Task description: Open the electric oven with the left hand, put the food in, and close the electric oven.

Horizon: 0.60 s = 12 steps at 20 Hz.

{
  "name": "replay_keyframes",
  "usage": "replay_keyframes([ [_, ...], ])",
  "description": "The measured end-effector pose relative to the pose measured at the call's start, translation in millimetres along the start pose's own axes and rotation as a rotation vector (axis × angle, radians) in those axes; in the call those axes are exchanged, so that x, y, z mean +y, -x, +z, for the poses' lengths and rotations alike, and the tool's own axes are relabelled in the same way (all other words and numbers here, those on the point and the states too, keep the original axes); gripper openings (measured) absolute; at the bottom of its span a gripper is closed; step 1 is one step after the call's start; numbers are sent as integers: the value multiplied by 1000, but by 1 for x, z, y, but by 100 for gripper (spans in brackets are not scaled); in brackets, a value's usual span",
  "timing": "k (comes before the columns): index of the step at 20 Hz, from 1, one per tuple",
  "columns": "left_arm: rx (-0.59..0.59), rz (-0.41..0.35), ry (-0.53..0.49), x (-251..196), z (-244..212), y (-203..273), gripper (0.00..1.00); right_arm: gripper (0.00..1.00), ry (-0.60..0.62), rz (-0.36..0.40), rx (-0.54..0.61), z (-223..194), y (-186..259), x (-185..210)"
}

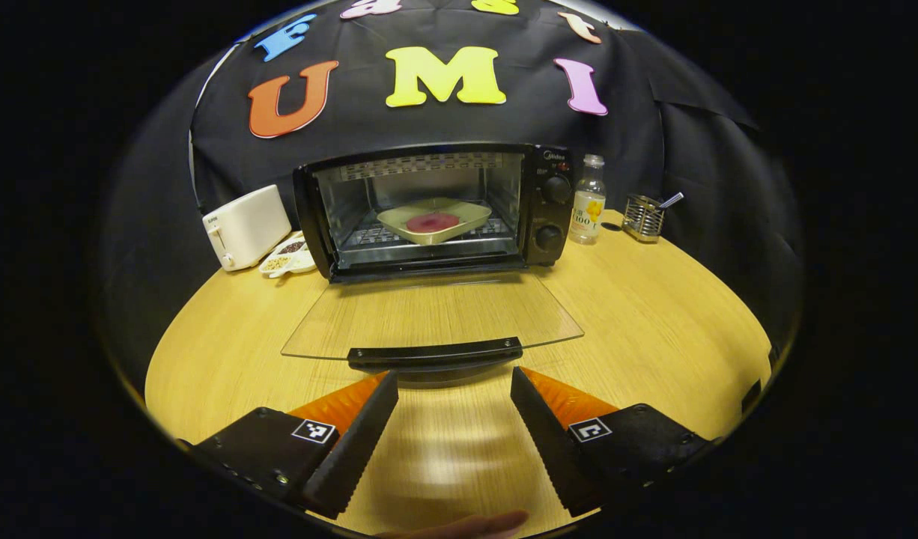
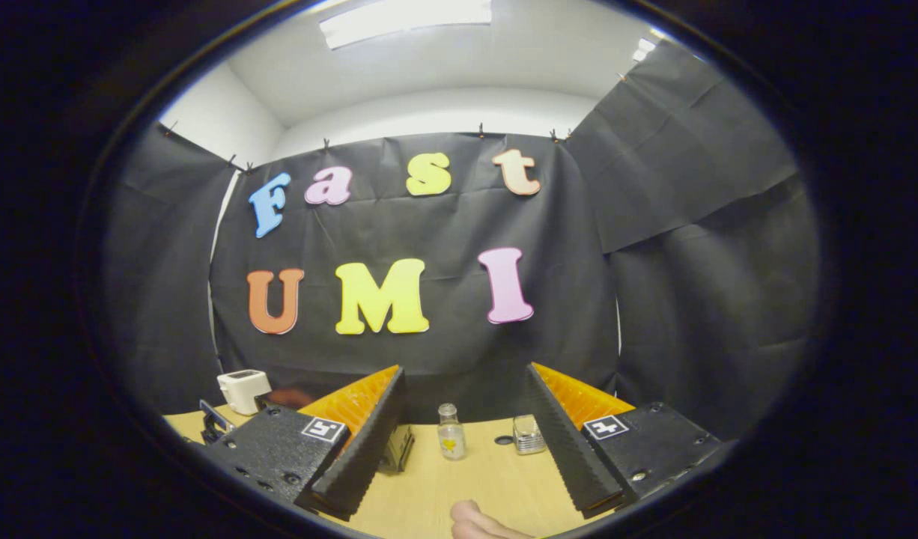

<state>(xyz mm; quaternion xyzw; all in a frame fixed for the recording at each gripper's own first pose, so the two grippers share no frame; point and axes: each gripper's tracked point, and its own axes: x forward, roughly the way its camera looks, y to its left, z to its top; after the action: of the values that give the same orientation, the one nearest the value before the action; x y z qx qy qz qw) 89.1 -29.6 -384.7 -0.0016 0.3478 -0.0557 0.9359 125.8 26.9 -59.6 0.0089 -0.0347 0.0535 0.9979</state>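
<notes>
Nearest you, your left claw hangs released, its fingers spread wide with nothing between them, just short of the dark handle on the oven door. That spacing looks right for closing the fingers on the handle or nudging it from below. Your right claw is likewise released and empty, held high and level so it looks over the tabletop at the booth wall; I judge it is parked out of the door's swing.

The glass door lies fully dropped, flat over the tabletop, so the mouth of the electric oven stands open. Inside, a pale shallow dish sits on the wire rack, turned a little askew, and it holds the food, a flat reddish round. So loading appears done and closing the door is what remains; lift it by the handle and keep your fingers clear of the glass edge.

Farther back, left of the oven, a white toaster stands with a small divided snack plate of mixed bits just beside it. To the oven's right are a clear bottle and, beyond it, a mesh holder with a utensil in it.
</notes>
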Motion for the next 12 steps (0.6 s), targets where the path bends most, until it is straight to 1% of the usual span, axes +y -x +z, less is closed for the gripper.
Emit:
replay_keyframes([
  [2, 15, 8, -1, 0, -2, -8, 98, 96, 14, -3, 6, -3, -1, -5],
  [3, 18, 5, -5, -1, -3, -12, 97, 100, 17, -8, 9, -5, -2, -7],
  [4, 22, 4, -8, -2, -3, -15, 97, 100, 16, -10, 10, -7, -2, -10],
  [5, 27, 7, -9, -2, -4, -18, 97, 96, 13, -10, 12, -8, -2, -12],
  [8, 45, 16, 13, 2, -6, -24, 97, 96, 23, -33, 42, -20, -5, -23],
  [12, 57, 22, 33, 3, -3, -26, 97, 96, 44, -67, 45, -22, -2, -38],
])
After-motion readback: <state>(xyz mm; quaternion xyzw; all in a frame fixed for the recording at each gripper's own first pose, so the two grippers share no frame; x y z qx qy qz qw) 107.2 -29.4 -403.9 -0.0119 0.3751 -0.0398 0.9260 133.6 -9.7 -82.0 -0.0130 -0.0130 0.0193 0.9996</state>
